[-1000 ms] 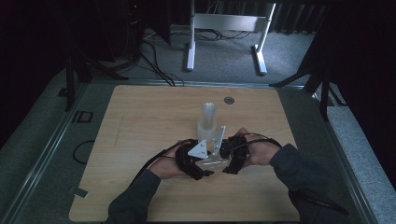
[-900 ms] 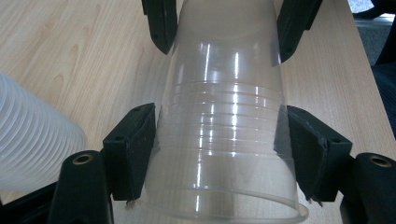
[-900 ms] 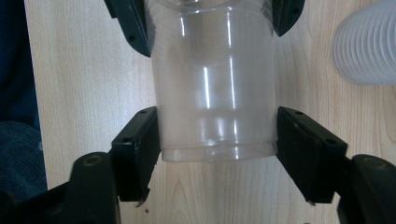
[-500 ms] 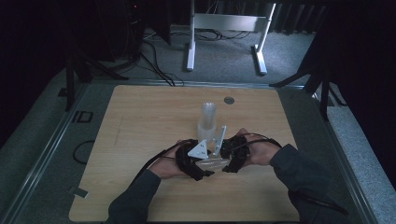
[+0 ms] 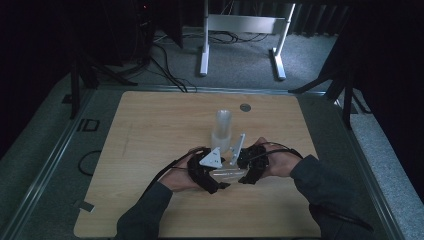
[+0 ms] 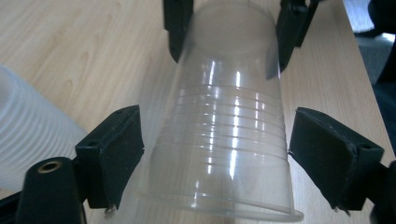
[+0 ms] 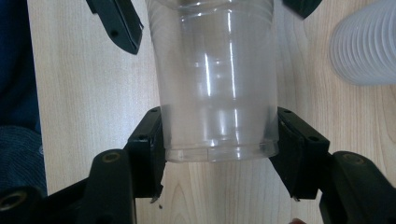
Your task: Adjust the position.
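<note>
Nothing has shifted since 0.5 s ago. My right gripper point(image 7: 219, 140) clamps the base of the clear ribbed plastic cup point(image 7: 217, 84), lying just before the white cup stack point(image 5: 221, 130); my left gripper point(image 6: 217, 154) stands open around its rim, ready to take it over.

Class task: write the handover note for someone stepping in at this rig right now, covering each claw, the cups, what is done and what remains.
Right claw: shut on the clear cup at its base end.
Left claw: open, pads either side of the cup's rim end, gaps showing.
Cup lies sideways between both claws, above the table.
Cup stack stands upright just beyond the claws.
Done: one cup is apart from the stack.
Left: probably placing that cup; where is unclear.
</note>
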